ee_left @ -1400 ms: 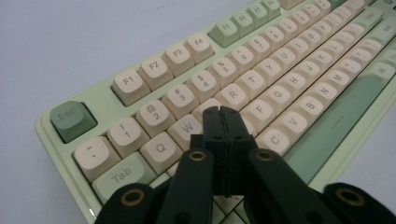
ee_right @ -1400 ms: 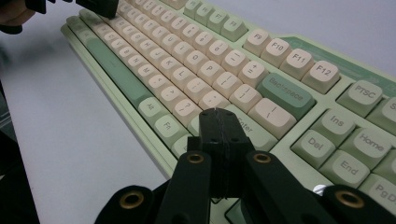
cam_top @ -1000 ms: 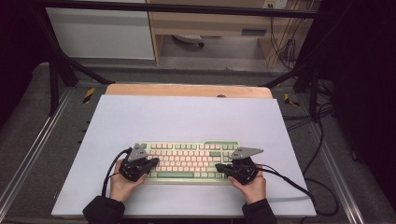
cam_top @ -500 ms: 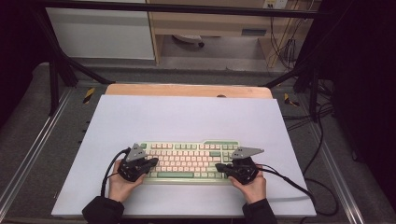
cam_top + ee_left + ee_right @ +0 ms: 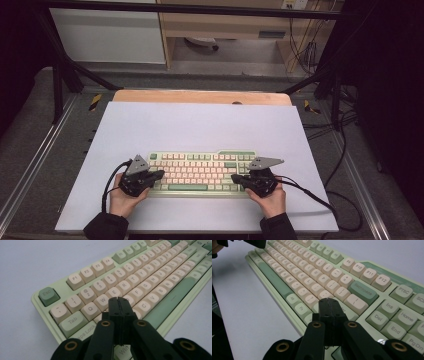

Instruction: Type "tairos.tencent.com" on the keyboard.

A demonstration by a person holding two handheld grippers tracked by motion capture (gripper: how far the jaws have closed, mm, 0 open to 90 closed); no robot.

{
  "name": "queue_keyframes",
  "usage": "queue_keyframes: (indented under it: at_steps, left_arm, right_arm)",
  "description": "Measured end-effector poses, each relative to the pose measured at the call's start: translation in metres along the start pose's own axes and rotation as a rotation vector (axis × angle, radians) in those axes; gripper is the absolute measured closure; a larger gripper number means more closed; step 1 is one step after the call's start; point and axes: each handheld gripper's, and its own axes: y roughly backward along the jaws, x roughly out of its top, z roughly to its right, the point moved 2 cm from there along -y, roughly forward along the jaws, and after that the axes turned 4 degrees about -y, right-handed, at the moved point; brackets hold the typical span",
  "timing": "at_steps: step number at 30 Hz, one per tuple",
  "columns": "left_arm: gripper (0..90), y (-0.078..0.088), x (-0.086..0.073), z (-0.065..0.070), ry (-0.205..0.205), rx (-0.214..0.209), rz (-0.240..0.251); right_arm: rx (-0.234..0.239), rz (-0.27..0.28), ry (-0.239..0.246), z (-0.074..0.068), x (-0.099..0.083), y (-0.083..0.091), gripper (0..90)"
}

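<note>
Keyboard (image 5: 200, 172) lay flat on the pale sheet (image 5: 200, 125) that covered the table, near your edge of it and roughly centred between your hands, its long side running across in the high view. It was a pale green board with cream keycaps and darker green caps for keys such as Esc, Backspace and the space bar.

Your left gripper (image 5: 160, 174) sat over the keyboard's left end. In the left gripper view its two black jaws were pressed together with nothing between them, and their tips (image 5: 119, 300) hung over the letter keys just below W and E, with the Tab and Caps Lock caps close by on the left. Whether the tips actually touched a cap, you could not tell from that angle.

Your right gripper (image 5: 235, 177) sat at the keyboard's right end, angled in toward the middle. In the right gripper view its jaws were likewise closed against each other and held nothing; their tips (image 5: 329, 300) were over the keys just below Backspace, with the Ins, Del, Home and End block to the right. Your left gripper showed as a dark shape at the far top left corner of that view.

Each hand (image 5: 122, 200) gripped its tool from behind, with the cables trailing off across the sheet.
</note>
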Motion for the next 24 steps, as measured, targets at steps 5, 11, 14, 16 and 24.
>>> queue_keyframes:
  at_steps: [5,11,14,16,24]
  left_arm:
    - [90.0,0.0038,-0.0021,-0.0011,0.005,0.002,0.005]
    - [90.0,0.0062,-0.0038,-0.0019,0.009,0.001,0.004]
    - [90.0,0.0075,-0.0041,-0.0023,0.010,0.003,0.007]
    - [90.0,0.0078,-0.0041,-0.0024,0.012,0.002,0.008]
    - [90.0,0.0081,-0.0045,-0.0026,0.013,0.002,0.008]
  right_arm:
    - [0.003,0.002,-0.003,-0.0004,0.0005,-0.0001,90.0]
    - [0.006,0.001,-0.003,-0.0010,0.0013,-0.0002,90.0]
    - [0.006,-0.002,-0.006,-0.0026,0.0023,-0.0011,90.0]
    - [0.009,-0.002,-0.001,-0.0033,0.0031,-0.0023,90.0]
    - [0.016,-0.010,0.010,-0.0087,0.0074,-0.0087,90.0]
